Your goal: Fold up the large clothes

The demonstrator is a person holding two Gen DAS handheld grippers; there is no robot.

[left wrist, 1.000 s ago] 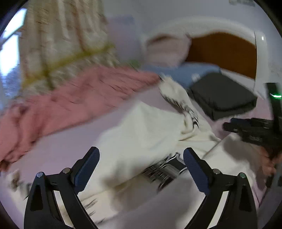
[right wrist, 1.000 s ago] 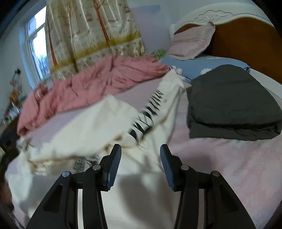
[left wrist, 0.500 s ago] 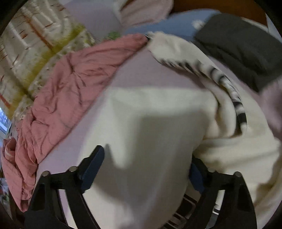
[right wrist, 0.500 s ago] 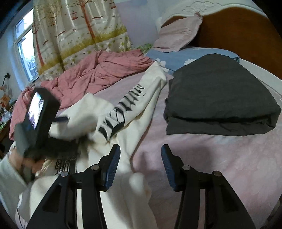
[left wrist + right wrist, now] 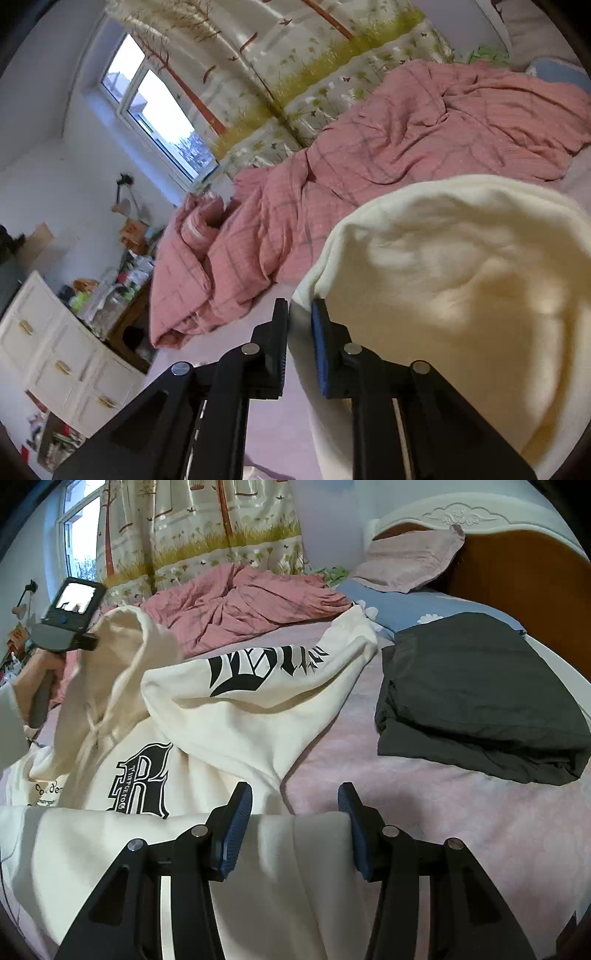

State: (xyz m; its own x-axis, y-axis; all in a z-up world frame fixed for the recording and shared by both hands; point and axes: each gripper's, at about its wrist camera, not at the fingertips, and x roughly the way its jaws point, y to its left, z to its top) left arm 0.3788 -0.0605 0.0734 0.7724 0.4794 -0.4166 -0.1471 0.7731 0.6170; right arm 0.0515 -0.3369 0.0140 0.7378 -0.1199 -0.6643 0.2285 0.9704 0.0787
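Observation:
A cream hoodie [image 5: 229,738] with black lettering lies spread on the pink bedsheet [image 5: 443,812]. Its hood [image 5: 125,635] is raised at the left, where my left gripper [image 5: 92,640] has it, held by a person's hand [image 5: 33,686]. In the left wrist view the left gripper [image 5: 299,306] has its jaws closing to a narrow gap, with the edge of the cream hoodie [image 5: 461,295] pinched between them. My right gripper [image 5: 295,797] stands half open low over the hoodie's near hem. The flat fabric runs between its fingers without being squeezed.
A folded dark grey garment [image 5: 480,694] lies on the right of the bed. A crumpled pink duvet [image 5: 243,598] fills the far side below the patterned curtain [image 5: 221,524]. Pillows [image 5: 406,557] lean on the headboard [image 5: 517,572]. A white dresser [image 5: 55,350] stands beside the bed.
My left gripper swung left across the hoodie, and its wide jaws narrowed onto the hood's edge, which now stands raised. The right gripper kept its opening and sank slightly toward the hem.

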